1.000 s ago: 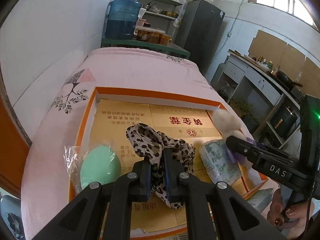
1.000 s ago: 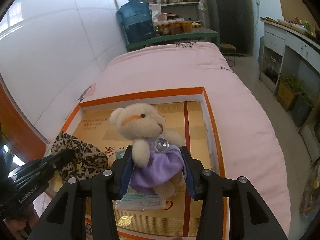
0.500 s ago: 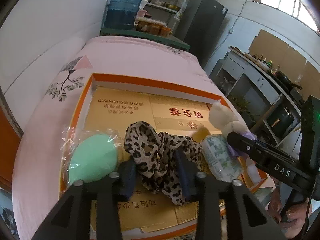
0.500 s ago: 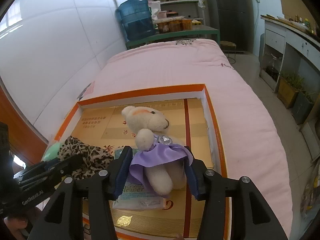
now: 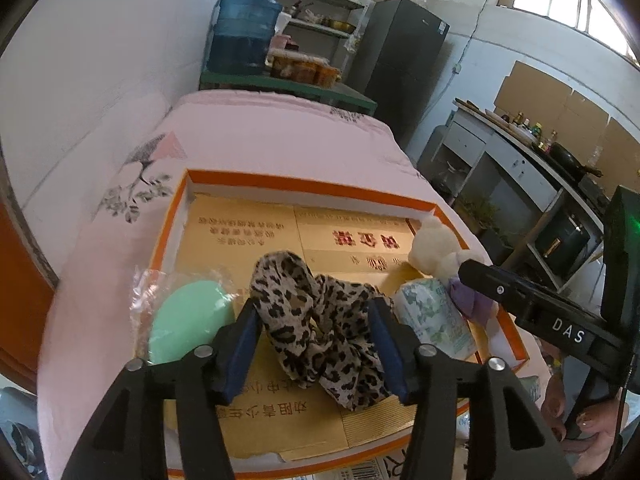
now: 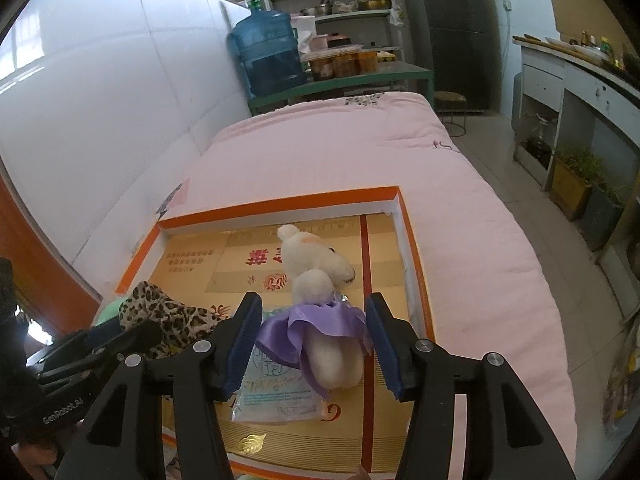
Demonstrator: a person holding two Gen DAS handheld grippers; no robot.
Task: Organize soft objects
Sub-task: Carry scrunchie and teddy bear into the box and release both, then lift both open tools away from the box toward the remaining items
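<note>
Between the left gripper's (image 5: 316, 344) just-opened jaws: leopard cloth (image 5: 320, 320), loose on the box (image 5: 304, 186) floor. Right gripper (image 6: 316, 342), jaws also spread, straddles the bear (image 6: 320, 304) lying on a packet (image 6: 276, 392).

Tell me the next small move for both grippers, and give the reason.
Probably draw both straight back. The left gripper has just been opening, and the leopard cloth lies loose between its fingers in the orange tray. The right gripper has opened too; the teddy bear has toppled onto the tissue pack.
</note>
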